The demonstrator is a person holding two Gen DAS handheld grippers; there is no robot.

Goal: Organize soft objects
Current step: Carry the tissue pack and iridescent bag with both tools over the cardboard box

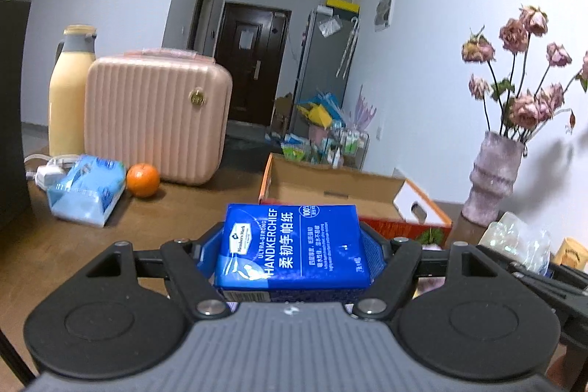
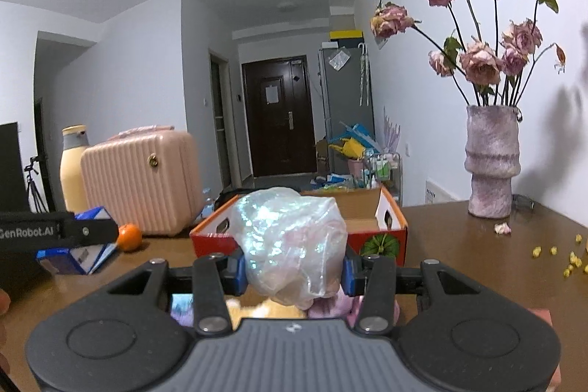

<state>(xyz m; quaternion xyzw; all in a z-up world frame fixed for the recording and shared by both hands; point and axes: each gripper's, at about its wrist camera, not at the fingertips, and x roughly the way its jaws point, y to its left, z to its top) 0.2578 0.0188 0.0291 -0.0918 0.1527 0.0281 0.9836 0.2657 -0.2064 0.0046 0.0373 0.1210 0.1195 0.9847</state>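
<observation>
My left gripper (image 1: 294, 245) is shut on a blue handkerchief tissue pack (image 1: 294, 241), held above the brown table just short of an open cardboard box (image 1: 330, 184). The same pack (image 2: 79, 254) and the left gripper's black finger show at the left of the right wrist view. My right gripper (image 2: 292, 269) is shut on a crumpled shiny clear plastic bag (image 2: 290, 237), held in front of the same orange-sided box (image 2: 393, 230). A light-blue tissue pack (image 1: 86, 188) lies on the table at the left.
A pink ribbed case (image 1: 154, 116), a cream bottle (image 1: 70, 90) and an orange (image 1: 142, 179) stand at the table's back left. A vase of dried roses (image 2: 490, 160) stands at the right by the wall, with petals and yellow crumbs (image 2: 571, 259) on the table.
</observation>
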